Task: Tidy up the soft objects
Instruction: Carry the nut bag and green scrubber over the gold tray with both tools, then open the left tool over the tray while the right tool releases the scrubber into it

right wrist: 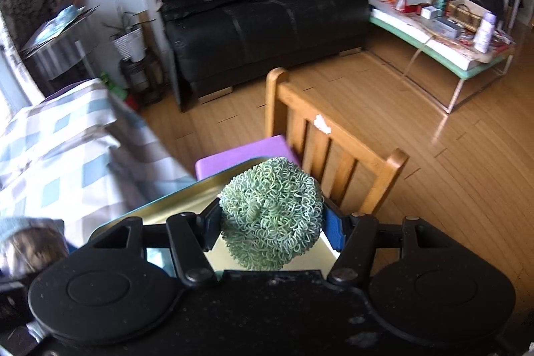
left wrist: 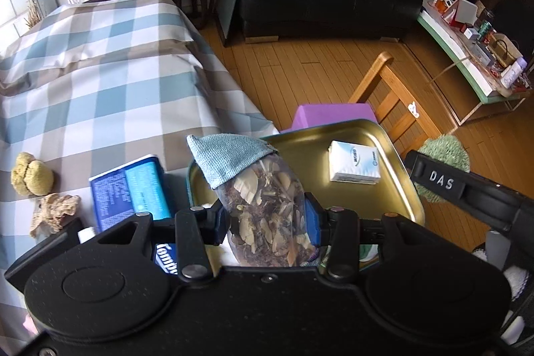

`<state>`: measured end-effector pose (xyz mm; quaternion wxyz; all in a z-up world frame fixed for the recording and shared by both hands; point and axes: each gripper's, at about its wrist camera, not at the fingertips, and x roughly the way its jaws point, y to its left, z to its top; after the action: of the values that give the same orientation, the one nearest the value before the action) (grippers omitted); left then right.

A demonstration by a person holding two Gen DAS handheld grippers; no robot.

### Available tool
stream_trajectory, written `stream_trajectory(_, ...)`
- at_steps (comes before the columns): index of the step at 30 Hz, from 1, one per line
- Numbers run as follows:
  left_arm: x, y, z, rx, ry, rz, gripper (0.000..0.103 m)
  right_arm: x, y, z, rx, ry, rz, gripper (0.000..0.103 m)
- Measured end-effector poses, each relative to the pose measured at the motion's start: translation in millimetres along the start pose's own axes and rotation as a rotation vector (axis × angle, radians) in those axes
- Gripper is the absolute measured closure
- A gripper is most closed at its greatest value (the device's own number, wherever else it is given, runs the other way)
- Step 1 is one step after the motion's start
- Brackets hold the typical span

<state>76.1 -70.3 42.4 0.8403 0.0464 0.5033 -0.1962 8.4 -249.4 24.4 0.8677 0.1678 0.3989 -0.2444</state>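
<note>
Blue-padded jaws of the left gripper [left wrist: 267, 222] clench a clear pouch of dried leaves [left wrist: 267, 206] capped with blue cloth, held above the near edge of a gold metal tray [left wrist: 393, 149]. Inside the tray lies a white tissue pack [left wrist: 354, 165]. The right gripper [right wrist: 272, 227] squeezes a green coiled scrubber [right wrist: 272, 212] over the same tray, beside a wooden chair [right wrist: 333, 149]

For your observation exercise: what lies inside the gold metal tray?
A white tissue packet lies on the gold metal tray floor. The held sachet and left tool cover its near part.
</note>
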Motion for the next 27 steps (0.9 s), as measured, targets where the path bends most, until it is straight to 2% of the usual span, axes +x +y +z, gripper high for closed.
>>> stream_trajectory(11,39.4,-25.1,-2.2,0.037,0.070,0.001,0.058,5.9,-2.5,-4.6,0.013,0.030,0.014,0.043)
stream_trajectory(12,40.1,-25.2,-2.4,0.038,0.065,0.007,0.057,6.1,-3.4,-4.6,0.017,0.033,0.015,0.043)
stream_trajectory(15,37.6,-23.9,-3.6,0.043,0.034,0.034,0.045,7.7,-5.5,-4.0,0.031,0.042,0.017,0.043)
stream_trajectory(19,31.9,-18.6,-5.0,0.045,0.007,0.065,0.044,9.8,-4.8,-3.4,0.036,0.052,0.020,0.043)
stream_trajectory(27,28.9,0.8,-12.5,0.007,0.020,0.078,0.044,13.1,-0.3,-6.4,0.032,0.071,0.024,0.042)
